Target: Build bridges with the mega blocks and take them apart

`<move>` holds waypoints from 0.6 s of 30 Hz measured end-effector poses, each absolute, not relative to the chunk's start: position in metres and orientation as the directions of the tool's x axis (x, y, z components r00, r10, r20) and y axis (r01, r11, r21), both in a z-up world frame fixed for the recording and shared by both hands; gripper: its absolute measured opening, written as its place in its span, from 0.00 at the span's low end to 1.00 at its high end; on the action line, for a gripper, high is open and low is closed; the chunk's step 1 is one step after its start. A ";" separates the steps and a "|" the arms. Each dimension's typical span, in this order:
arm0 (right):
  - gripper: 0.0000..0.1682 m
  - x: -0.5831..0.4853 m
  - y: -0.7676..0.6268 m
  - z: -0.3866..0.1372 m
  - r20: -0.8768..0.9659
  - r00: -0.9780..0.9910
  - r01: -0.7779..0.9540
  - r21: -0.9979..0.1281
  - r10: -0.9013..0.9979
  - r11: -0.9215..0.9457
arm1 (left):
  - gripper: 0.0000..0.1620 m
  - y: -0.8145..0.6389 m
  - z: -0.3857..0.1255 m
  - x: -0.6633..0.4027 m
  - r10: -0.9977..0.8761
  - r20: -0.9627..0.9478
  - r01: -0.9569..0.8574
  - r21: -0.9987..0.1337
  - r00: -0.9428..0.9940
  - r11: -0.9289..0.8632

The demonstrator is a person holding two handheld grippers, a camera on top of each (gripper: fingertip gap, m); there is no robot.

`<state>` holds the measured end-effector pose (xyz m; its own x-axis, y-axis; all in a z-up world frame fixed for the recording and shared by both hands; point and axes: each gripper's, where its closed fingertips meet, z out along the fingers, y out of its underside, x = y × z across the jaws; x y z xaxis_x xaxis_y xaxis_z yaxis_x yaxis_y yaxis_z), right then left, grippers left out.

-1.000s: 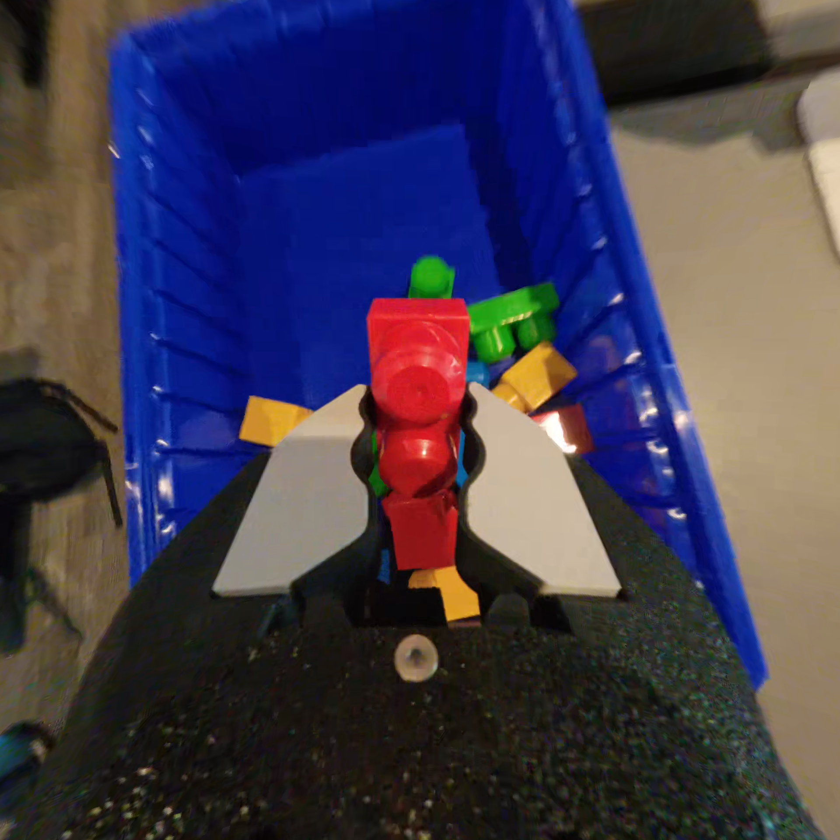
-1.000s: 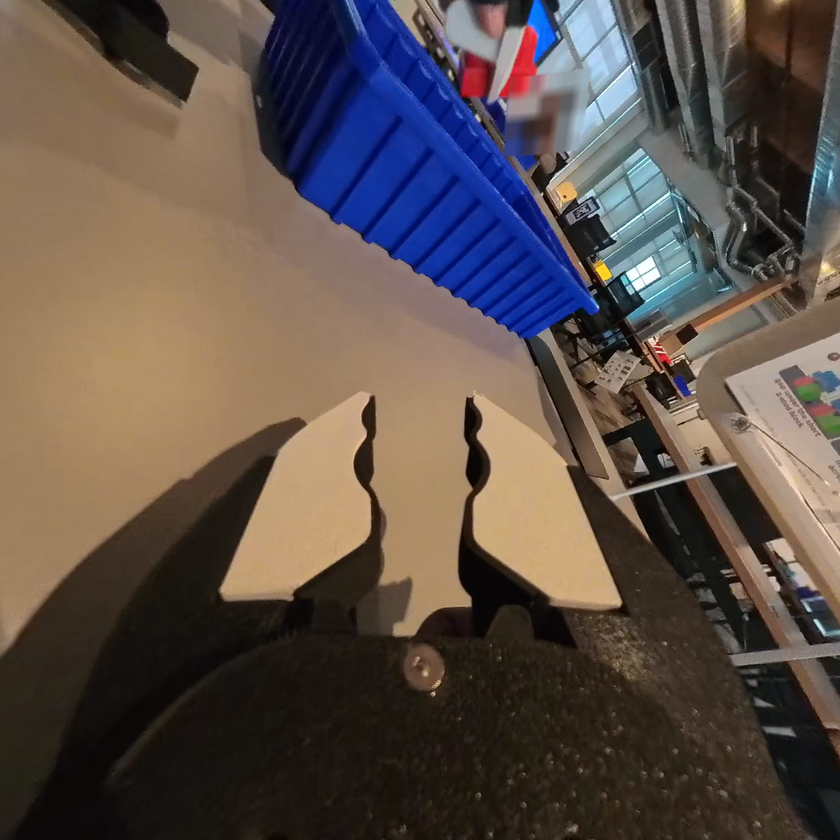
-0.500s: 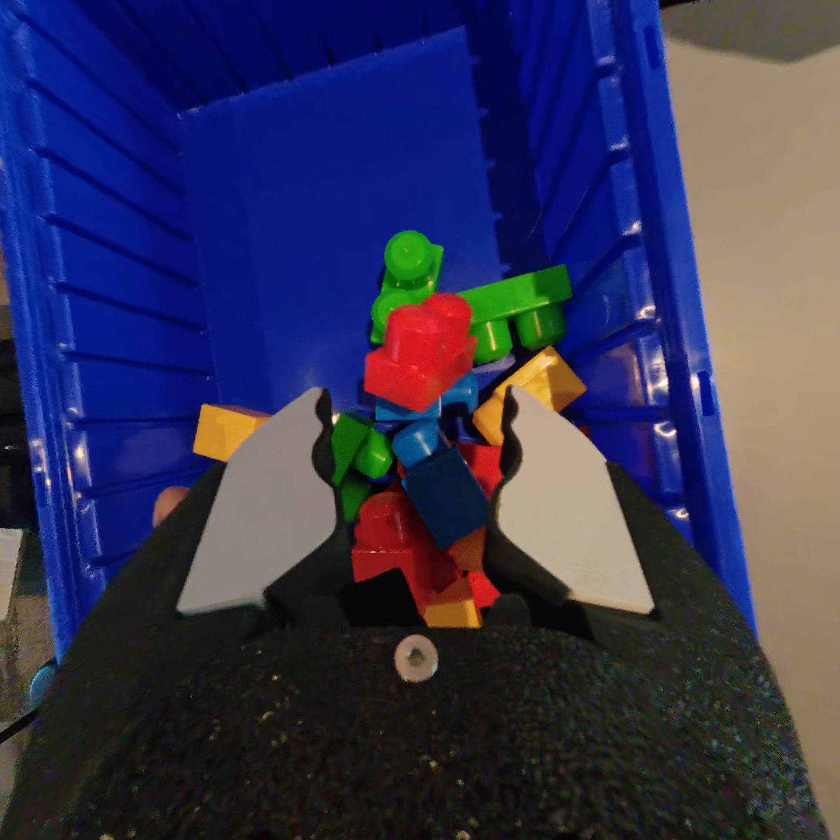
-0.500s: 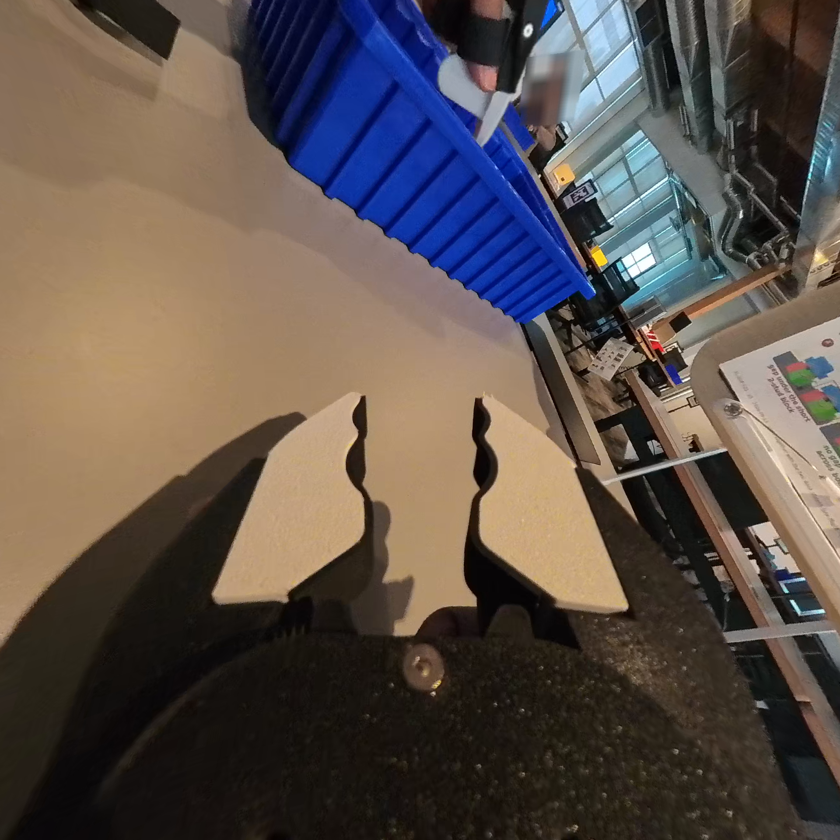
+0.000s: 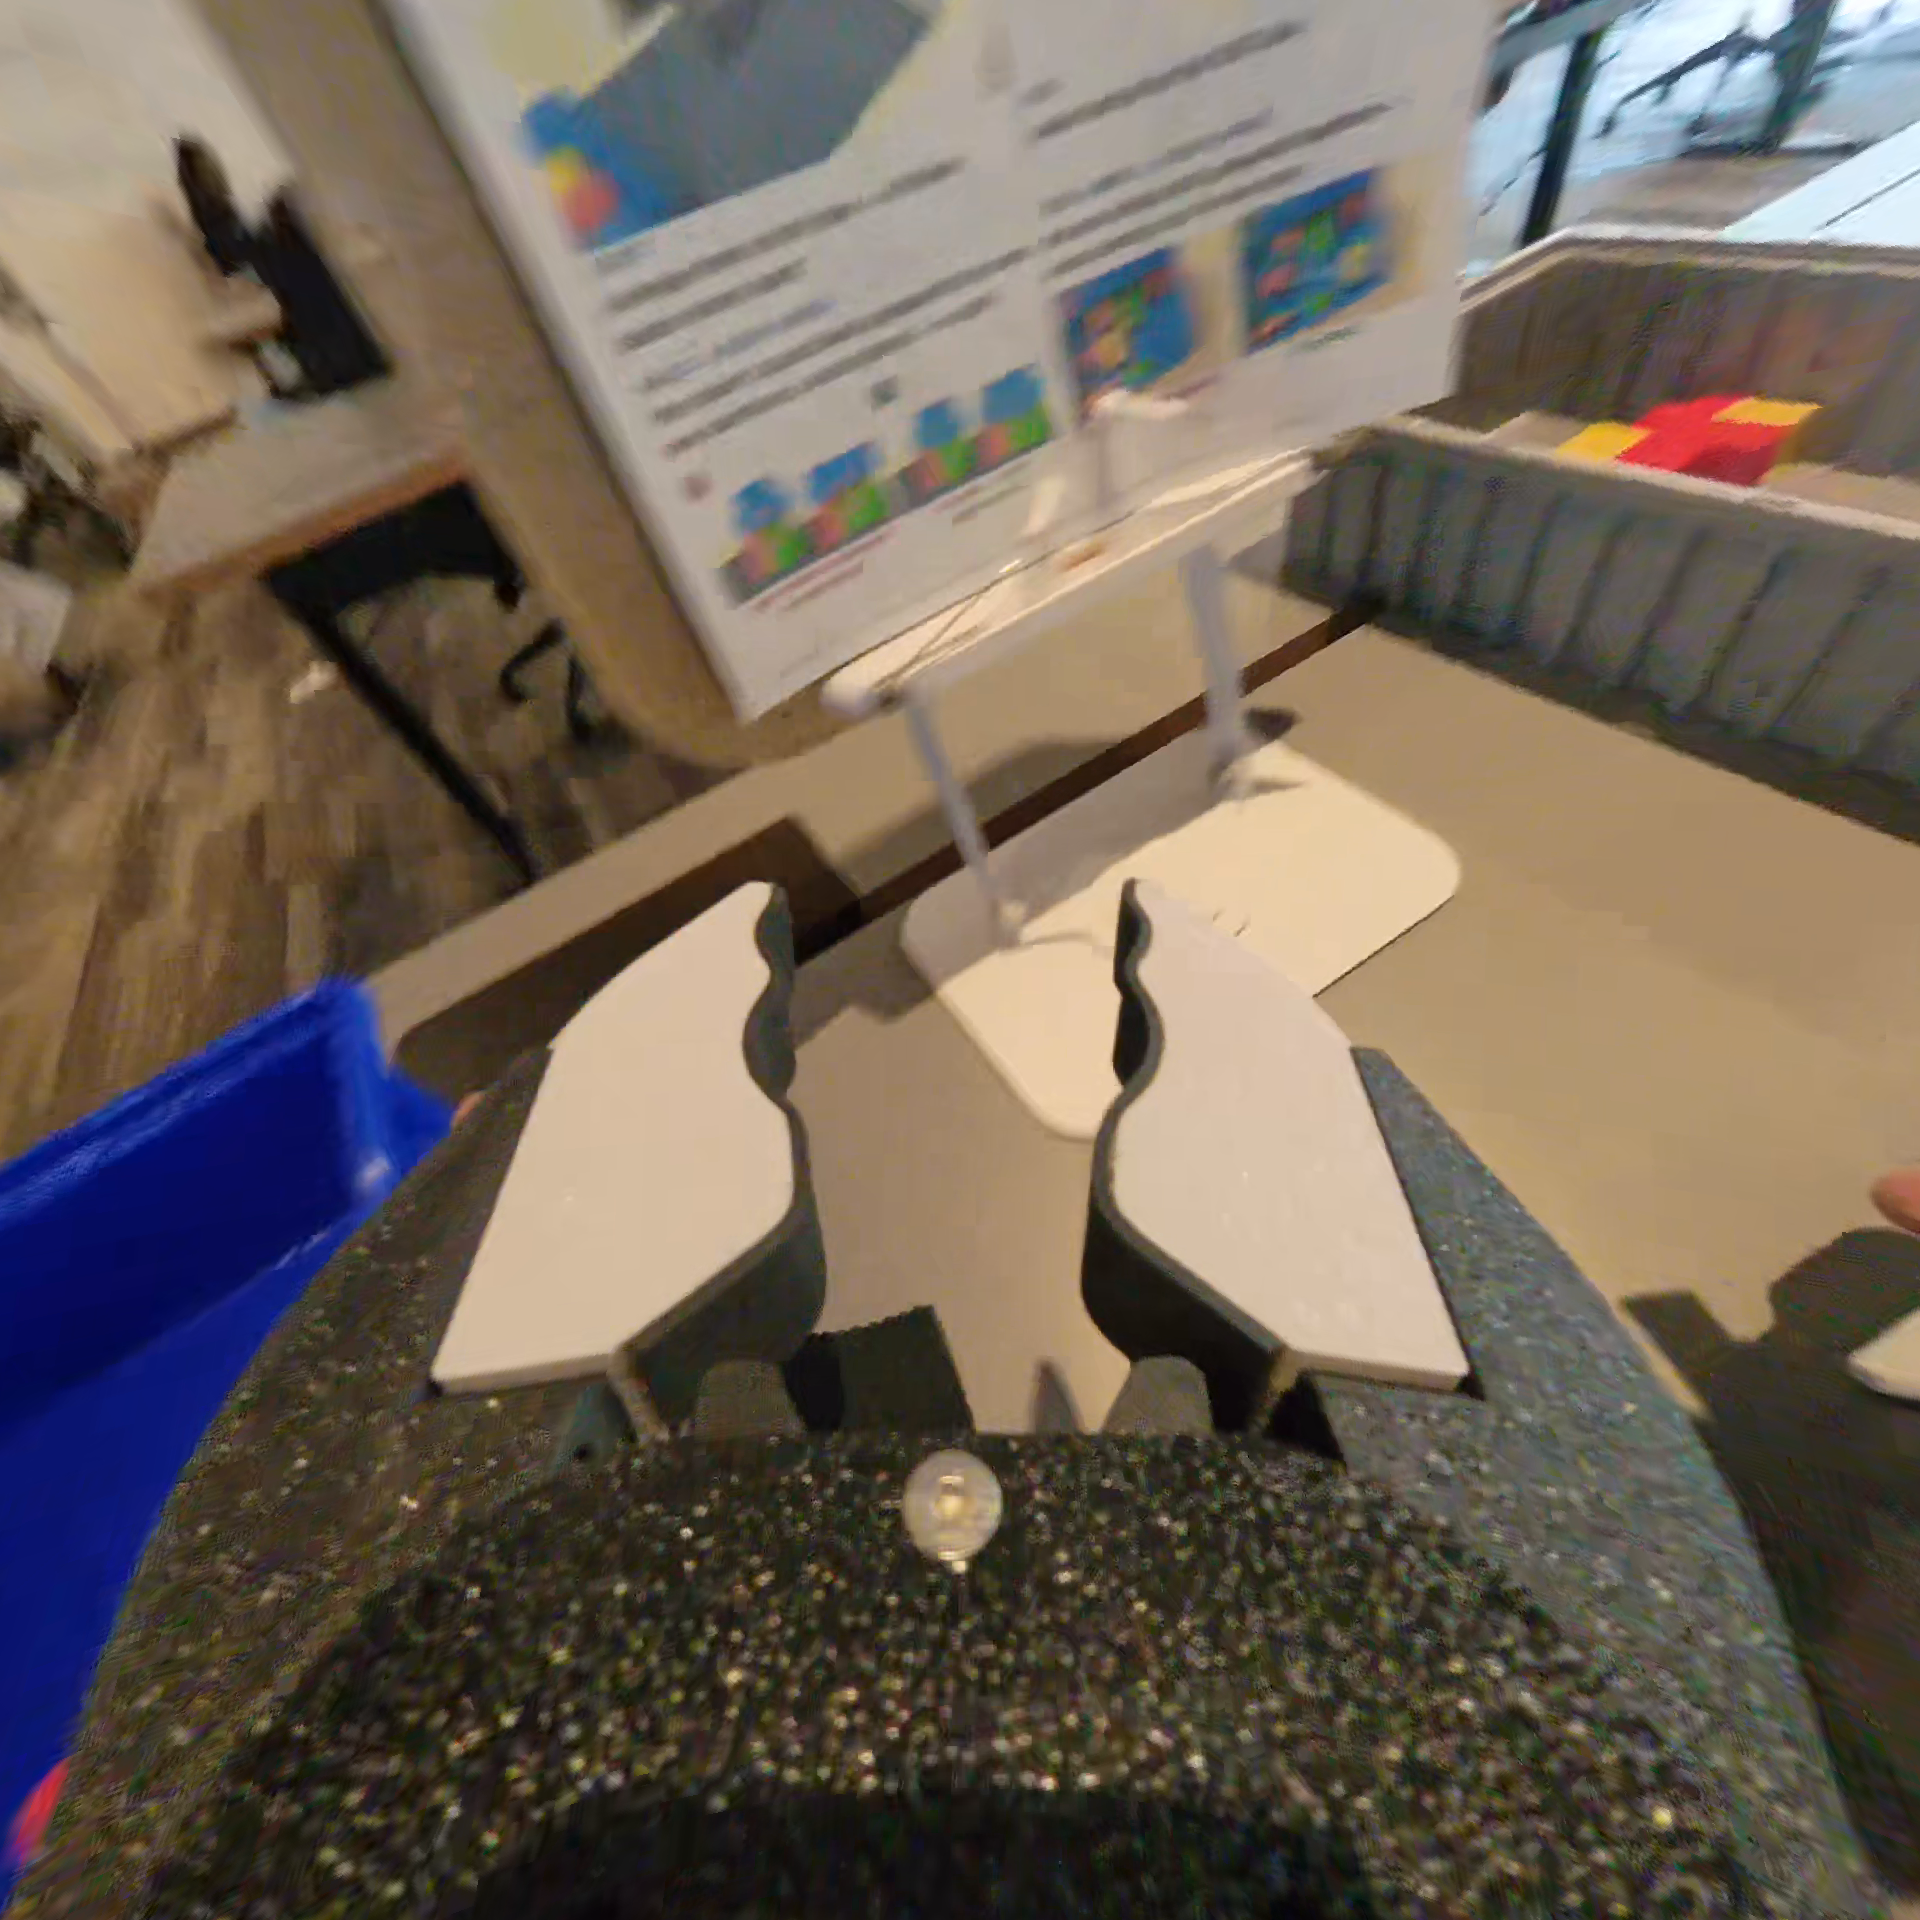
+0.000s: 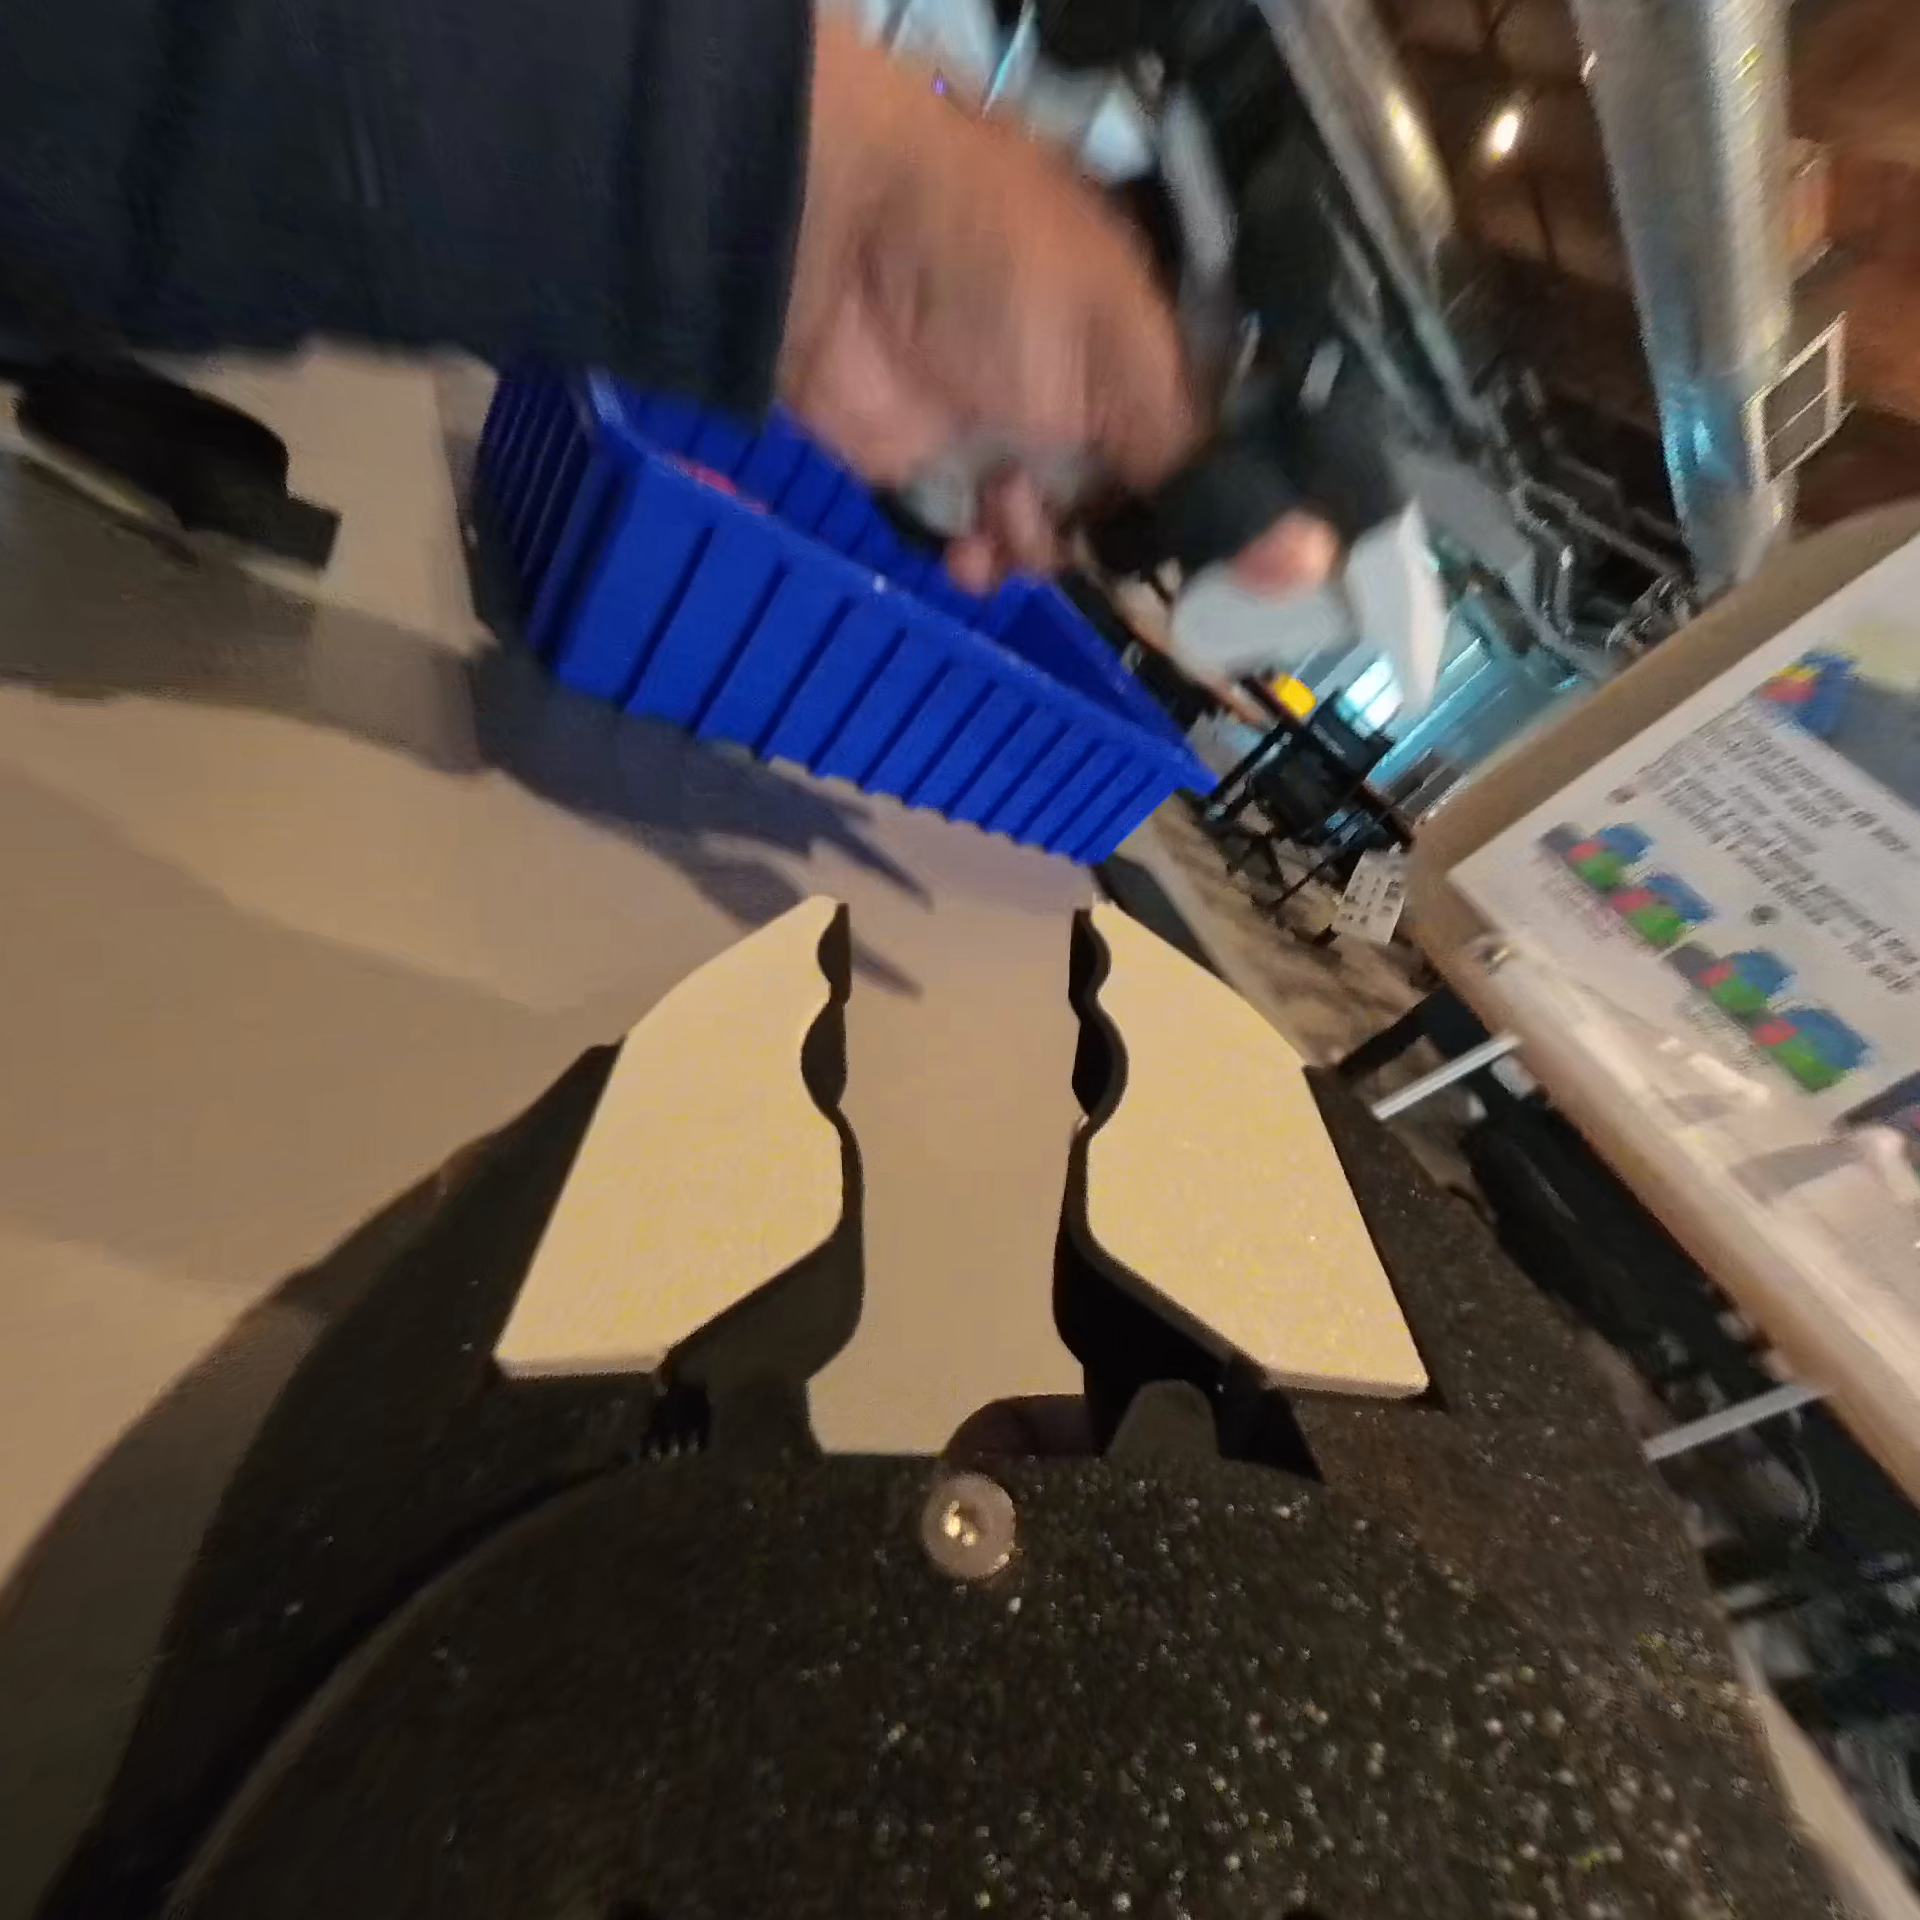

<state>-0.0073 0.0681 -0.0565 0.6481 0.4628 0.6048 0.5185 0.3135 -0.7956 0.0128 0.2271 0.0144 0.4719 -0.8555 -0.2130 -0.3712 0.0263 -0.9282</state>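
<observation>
My left gripper (image 5: 951, 914) is open and empty above the grey table, beside the blue bin (image 5: 156, 1247) at the lower left. Red and yellow blocks (image 5: 1704, 436) lie in a grey bin (image 5: 1621, 582) at the upper right. My right gripper (image 6: 956, 925) is open and empty, low over the table, pointing toward the blue bin (image 6: 831, 686). A person's blurred hand (image 6: 987, 343) and dark sleeve (image 6: 395, 166) are over that bin. The blocks inside the blue bin are mostly hidden.
A white stand (image 5: 1174, 956) holds an instruction sheet (image 5: 935, 291) on the table ahead of the left gripper. The sheet also shows at the right in the right wrist view (image 6: 1704, 904). The table edge and the floor lie beyond.
My left gripper let the red block drop into the blue bin, opened, then swung out of the bin toward the stand. The right gripper turned slightly; a hand now shows over the bin.
</observation>
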 end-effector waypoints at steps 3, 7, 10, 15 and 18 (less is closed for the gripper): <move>0.21 0.013 0.051 -0.014 0.704 0.554 0.535 -0.710 0.444 0.458 | 0.34 0.202 -0.006 0.063 -0.884 -0.197 -0.264 -0.961 0.424 0.087; 0.18 0.089 0.052 0.031 0.756 0.504 0.646 -0.651 0.417 0.399 | 0.32 0.165 -0.047 0.109 -0.929 -0.116 -0.137 -0.988 0.351 0.072; 0.22 0.177 0.059 0.045 0.718 0.563 0.710 -0.674 0.410 0.205 | 0.31 0.145 -0.075 0.125 -0.933 -0.172 -0.143 -0.981 0.317 0.132; 0.30 0.344 0.058 0.008 0.636 0.628 0.758 -0.631 0.448 -0.167 | 0.32 0.127 -0.099 0.131 -0.935 -0.284 -0.236 -0.943 0.212 0.233; 0.44 0.424 0.067 -0.026 0.466 0.718 0.677 -0.642 0.517 -0.360 | 0.32 0.131 -0.102 0.130 -0.950 -0.233 -0.231 -0.955 0.207 0.184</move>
